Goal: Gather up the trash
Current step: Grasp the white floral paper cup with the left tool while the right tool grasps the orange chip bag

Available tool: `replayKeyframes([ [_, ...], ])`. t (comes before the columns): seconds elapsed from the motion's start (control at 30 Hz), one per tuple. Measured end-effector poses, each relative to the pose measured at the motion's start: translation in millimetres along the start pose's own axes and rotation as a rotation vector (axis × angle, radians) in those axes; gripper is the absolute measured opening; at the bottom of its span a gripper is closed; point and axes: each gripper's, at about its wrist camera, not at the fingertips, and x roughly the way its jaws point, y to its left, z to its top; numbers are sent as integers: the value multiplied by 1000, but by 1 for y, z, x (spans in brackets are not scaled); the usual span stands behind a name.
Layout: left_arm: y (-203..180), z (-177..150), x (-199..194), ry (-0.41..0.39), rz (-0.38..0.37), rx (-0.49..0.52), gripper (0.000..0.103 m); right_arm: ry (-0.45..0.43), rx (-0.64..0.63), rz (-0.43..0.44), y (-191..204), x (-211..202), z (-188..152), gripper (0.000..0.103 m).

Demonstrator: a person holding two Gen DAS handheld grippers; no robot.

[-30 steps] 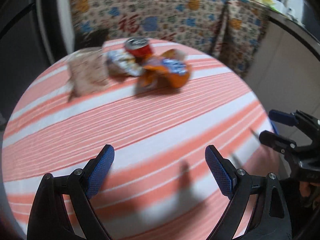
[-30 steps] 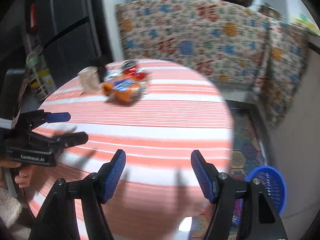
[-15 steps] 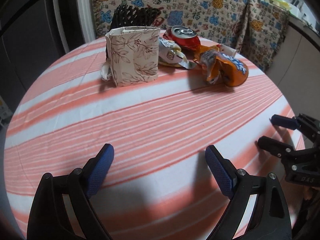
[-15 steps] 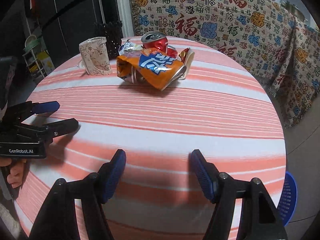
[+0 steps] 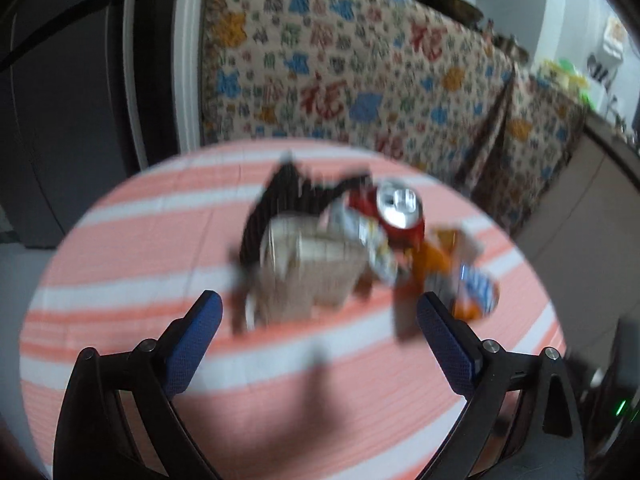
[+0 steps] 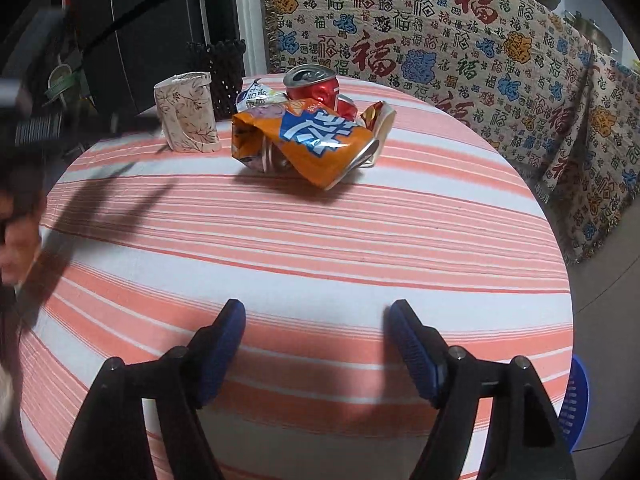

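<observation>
Trash sits in one cluster on the far part of the round table (image 6: 320,248), which wears an orange-and-white striped cloth; nothing from it is in either gripper.

Left gripper (image 5: 316,320): jaws spread wide and opening, blue pads bare, nothing between them. This view is motion-blurred. Just beyond the fingertips, the floral paper cup (image 5: 308,272) lies in line with the gap, not touched.

Right gripper (image 6: 316,344): jaws apart and opening, only striped cloth between the pads. It hangs over the near part of the table, well apart from the cluster.

Cluster, read from the sharp right wrist view:
- floral paper cup (image 6: 186,114), leftmost, standing with its rim bent and a strip of its side peeling loose.
- orange snack bag (image 6: 304,140), crumpled, nearest the gripper, silver lining showing at its edges.
- red drink can (image 6: 316,86), dented, behind the bag and touching it.
- small white-and-blue wrapper (image 6: 258,96), between cup and can.
- a second foil wrapper (image 6: 378,120), just right of the bag.
- black mesh holder (image 6: 224,70), behind the cup at the table's far edge.

Surroundings: patterned cloth (image 6: 440,40) with red characters drapes the furniture behind the table. Blue slotted basket (image 6: 574,396) shows on the floor past the table's right edge. At the left border, a blurred hand (image 6: 18,244).
</observation>
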Motion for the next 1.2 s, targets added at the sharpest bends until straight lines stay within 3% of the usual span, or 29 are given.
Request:
replayKeyframes([
  [0.1, 3, 36, 11, -39, 41, -10, 98, -1, -2, 1, -1, 0, 0, 77],
  [0.2, 9, 45, 42, 25, 95, -17, 98, -2, -2, 1, -1, 0, 0, 77],
  [0.27, 16, 33, 54, 75, 115, -30, 98, -2, -2, 2, -1, 0, -1, 77],
  [0.37, 24, 10, 34, 72, 35, -72, 99, -3, -2, 3, -1, 0, -1, 77],
  [0.53, 16, -34, -1, 150, 60, 58, 98, -3, -2, 5, -2, -1, -1, 78],
  [0.63, 14, -55, -15, 171, 35, 71, 98, -3, -3, 5, -2, -1, -1, 78],
  [0.83, 5, -58, -7, 162, -26, -9, 98, -3, -5, 5, -2, -1, -1, 78],
  [0.93, -1, -49, 11, 152, 8, -19, 98, -4, -6, 5, -2, -1, -1, 77],
  [1.07, 2, -41, 47, 214, 52, -45, 98, -4, -7, 4, -2, -1, -1, 77],
  [1.1, 3, -41, 52, 220, 58, -54, 96, -4, -8, 4, -3, -1, -1, 77],
  [1.13, 5, -41, 54, 217, 52, -66, 88, -4, -8, 5, -3, -2, -1, 77],
  [1.17, 6, -42, 54, 211, 31, -74, 69, -4, -6, 7, -3, -2, -1, 77],
  [1.2, 7, -44, 53, 212, 9, -76, 63, -5, -4, 10, -3, -2, -1, 78],
])
